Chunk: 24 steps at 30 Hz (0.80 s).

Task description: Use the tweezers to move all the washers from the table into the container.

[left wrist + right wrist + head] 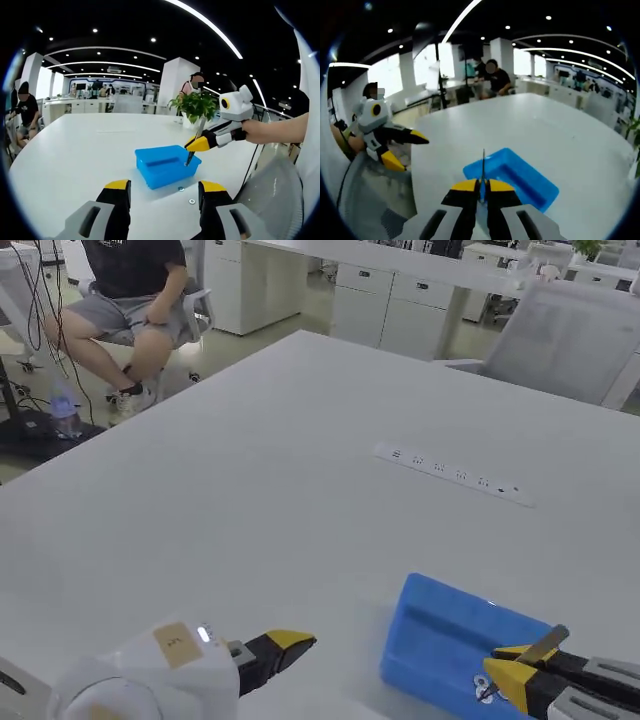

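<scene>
A blue container point(445, 635) stands on the white table point(300, 490) near its front edge. My right gripper point(510, 665) is shut on metal tweezers point(543, 644) and hovers over the container's right end. Seen from the left gripper, the tweezers point(195, 142) point down into the container point(167, 164), held by my right gripper point(197, 145). Two washers point(180, 188) point(192, 201) lie on the table just in front of the container. My left gripper point(166, 186) is open and holds nothing; it sits left of the container point(285, 645). I cannot tell whether the tweezers' tips hold a washer.
A white power strip point(455, 475) lies farther back on the table. A person sits on a chair point(130, 290) beyond the far left corner, with a water bottle point(63, 410) on the floor. A grey chair point(570, 330) stands at the back right. A potted plant point(195, 105) stands behind the container.
</scene>
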Available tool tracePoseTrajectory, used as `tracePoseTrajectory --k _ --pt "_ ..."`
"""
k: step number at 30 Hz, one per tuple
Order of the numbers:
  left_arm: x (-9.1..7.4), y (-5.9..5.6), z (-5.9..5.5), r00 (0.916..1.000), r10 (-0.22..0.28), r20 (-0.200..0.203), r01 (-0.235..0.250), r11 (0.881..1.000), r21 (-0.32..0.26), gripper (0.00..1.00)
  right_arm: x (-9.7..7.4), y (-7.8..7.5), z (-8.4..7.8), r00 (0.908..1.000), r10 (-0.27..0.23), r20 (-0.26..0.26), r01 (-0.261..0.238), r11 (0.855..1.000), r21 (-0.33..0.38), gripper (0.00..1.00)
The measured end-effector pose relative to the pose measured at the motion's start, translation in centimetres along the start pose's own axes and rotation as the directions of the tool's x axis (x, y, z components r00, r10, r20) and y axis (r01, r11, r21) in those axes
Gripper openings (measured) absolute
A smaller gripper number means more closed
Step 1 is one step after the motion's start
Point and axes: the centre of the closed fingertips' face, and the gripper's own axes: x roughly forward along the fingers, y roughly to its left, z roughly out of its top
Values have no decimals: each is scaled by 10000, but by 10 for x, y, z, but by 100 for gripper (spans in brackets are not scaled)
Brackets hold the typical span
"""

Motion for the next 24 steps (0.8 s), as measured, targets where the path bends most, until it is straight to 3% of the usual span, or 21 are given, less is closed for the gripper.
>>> tracePoseTrajectory --k 7,12,24 --pt "1 -1 -1 10000 -45 -71 45 10000 -19 53 18 -17 -2 9999 -166 -30 167 9985 521 3" --pt "1 -1 -2 9999 -56 -132 56 10000 -9 53 34 -27 -11 9991 -414 -2 409 9879 1499 3" --pt "1 -2 -3 9997 -113 -211 113 9999 -30 52 53 -38 -23 9969 -558 -563 645 9835 1688 3"
